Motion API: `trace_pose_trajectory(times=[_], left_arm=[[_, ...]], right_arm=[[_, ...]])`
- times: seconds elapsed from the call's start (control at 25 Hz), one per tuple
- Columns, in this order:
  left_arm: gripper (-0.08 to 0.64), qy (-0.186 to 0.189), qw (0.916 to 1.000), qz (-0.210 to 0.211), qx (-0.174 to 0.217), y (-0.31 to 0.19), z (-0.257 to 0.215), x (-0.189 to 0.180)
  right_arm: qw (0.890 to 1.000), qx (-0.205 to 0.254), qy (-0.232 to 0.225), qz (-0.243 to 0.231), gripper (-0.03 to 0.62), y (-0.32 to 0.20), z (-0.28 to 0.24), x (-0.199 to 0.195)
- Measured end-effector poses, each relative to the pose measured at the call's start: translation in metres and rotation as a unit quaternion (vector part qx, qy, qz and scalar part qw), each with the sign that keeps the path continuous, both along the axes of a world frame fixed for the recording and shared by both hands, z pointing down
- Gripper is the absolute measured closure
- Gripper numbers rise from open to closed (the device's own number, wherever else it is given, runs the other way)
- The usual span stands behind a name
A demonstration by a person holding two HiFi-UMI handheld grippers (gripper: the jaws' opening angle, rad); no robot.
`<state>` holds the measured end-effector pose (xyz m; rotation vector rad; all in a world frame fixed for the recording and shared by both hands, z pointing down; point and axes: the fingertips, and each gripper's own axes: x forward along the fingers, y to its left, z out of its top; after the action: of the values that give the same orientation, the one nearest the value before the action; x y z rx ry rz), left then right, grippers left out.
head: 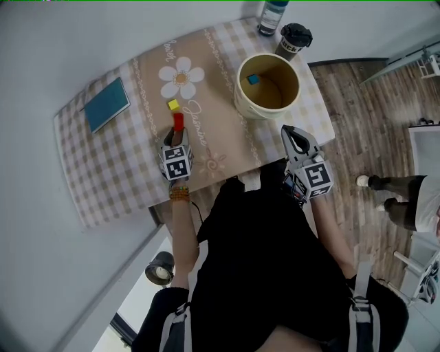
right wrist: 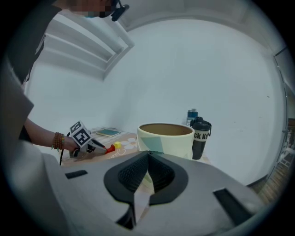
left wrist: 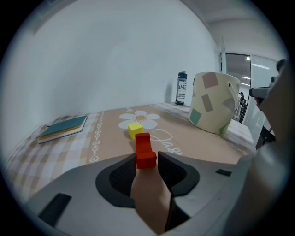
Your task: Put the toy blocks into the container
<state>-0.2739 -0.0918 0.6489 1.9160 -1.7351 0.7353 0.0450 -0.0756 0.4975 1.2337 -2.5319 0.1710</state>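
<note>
From the head view, a small counter (head: 124, 165) under a checked cloth with a flower runner stands against a pale wall, with wood floor (head: 350, 124) to the right. The cream container (head: 240, 103) sits near the far right corner, and one blue block (head: 253, 79) lies on its bottom. A bottle (head: 273, 17) and a black cup (head: 293, 38) stand just behind it at the far edge, and a teal book (head: 106, 104) lies well to the left. My left hand-held gripper (head: 177, 134) is at mid-counter, with the red block (head: 178, 122) at its tips and the yellow block (head: 173, 105) just beyond. My right hand-held gripper (head: 290, 130) hangs at the near right edge, beside the container.

In the left gripper view, my jaws are closed against the sides of the red block's (left wrist: 145, 151) near end, and the block rests on the cloth. The yellow block (left wrist: 135, 129) touches or nearly touches its far end. Open cloth runs from there to the container (left wrist: 213, 101) on the right.

In the right gripper view, my right hand-held gripper (right wrist: 148, 154) has its jaws pressed together with nothing between them. The container (right wrist: 166, 138) is straight ahead, with the cup (right wrist: 201, 138) beside it.
</note>
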Motion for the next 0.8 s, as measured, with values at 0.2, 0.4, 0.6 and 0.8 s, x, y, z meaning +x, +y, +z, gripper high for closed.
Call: trace_pose_trajectory(times=[0.2, 0.4, 0.6, 0.8], left_arm=[[0.411, -0.002, 1.0, -0.002, -0.002, 0.001, 0.002, -0.001], [0.413, -0.003, 1.0, -0.002, 0.001, 0.001, 0.0, 0.0], [0.414, -0.001, 1.0, 0.005, 0.007, 0.004, -0.006, 0.003], [0.414, -0.002, 0.9997, 0.012, 0.02, 0.002, -0.022, 0.007]], right_arm=[[1.0, 0.002, -0.002, 0.002, 0.586, 0.0, -0.002, 0.001], [1.0, 0.003, -0.004, 0.005, 0.586, 0.0, -0.002, 0.004], [1.0, 0.003, -0.007, 0.012, 0.586, -0.001, -0.002, 0.01], [1.0, 0.006, -0.011, 0.018, 0.586, -0.005, -0.006, 0.015]])
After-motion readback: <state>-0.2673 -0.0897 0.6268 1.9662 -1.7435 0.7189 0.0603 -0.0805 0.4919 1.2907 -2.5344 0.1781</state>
